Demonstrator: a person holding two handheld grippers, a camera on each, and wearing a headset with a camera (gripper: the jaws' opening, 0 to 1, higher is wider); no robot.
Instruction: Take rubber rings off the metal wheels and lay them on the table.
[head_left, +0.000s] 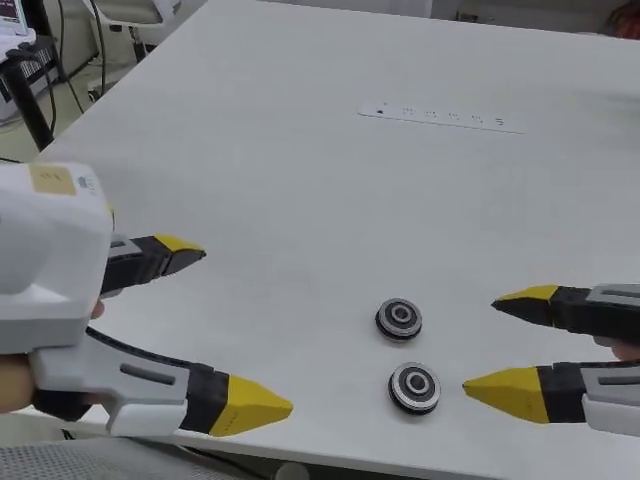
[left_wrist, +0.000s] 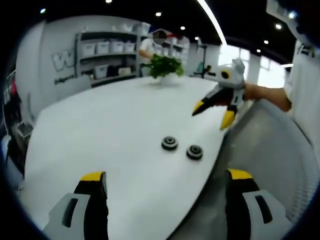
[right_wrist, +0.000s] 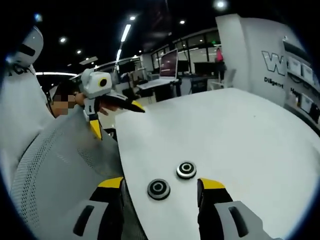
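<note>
At the frame's left, the left gripper (head_left: 243, 330) hovers with its jaws wide apart and empty. Lower centre, the far wheel (head_left: 399, 319) and near wheel (head_left: 414, 387) lie flat on the counter (head_left: 300, 150), axles pointing up, black rubber rings (head_left: 414, 408) on. Lower right, the right gripper (head_left: 481, 343) has its jaws spread and holds nothing.

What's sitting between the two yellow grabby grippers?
Two metal wheels: the far wheel and the near wheel, on the white table, closer to the right gripper than the left gripper. The head view shows it.
</note>
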